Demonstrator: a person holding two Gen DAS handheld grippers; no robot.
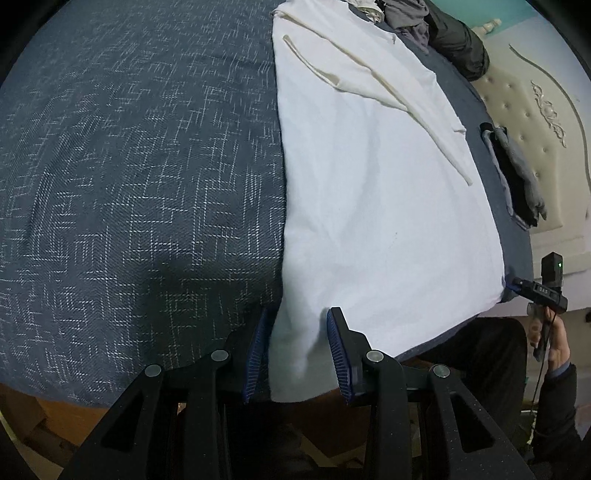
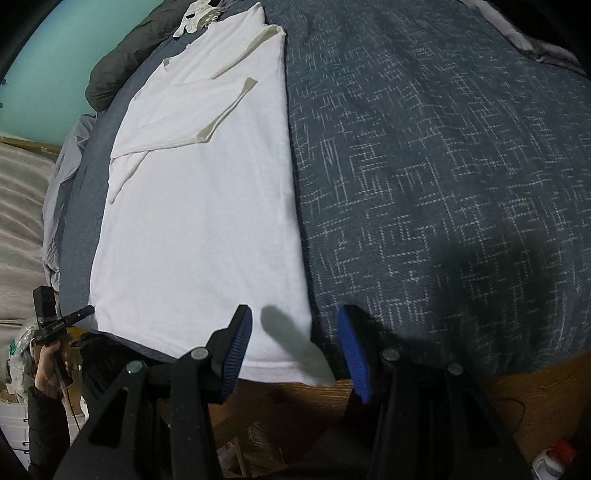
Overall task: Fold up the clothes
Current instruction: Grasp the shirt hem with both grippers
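A white long-sleeved shirt (image 1: 373, 177) lies flat on the dark blue patterned bed cover (image 1: 140, 177), folded lengthwise with its sleeves laid across it. My left gripper (image 1: 297, 343) is open, its blue pads on either side of the shirt's near hem corner at the bed edge. In the right wrist view the same shirt (image 2: 199, 206) lies to the left, and my right gripper (image 2: 295, 343) is open around its other near hem corner. The bed cover (image 2: 443, 184) fills the right side. Each view shows the other gripper far off at the shirt's opposite corner.
A dark jacket (image 1: 458, 48) and a pile of grey clothes (image 1: 406, 18) lie at the far end of the bed. Dark folded garments (image 1: 517, 177) rest by the padded headboard (image 1: 535, 122). The wooden bed frame (image 2: 517, 398) shows below the cover.
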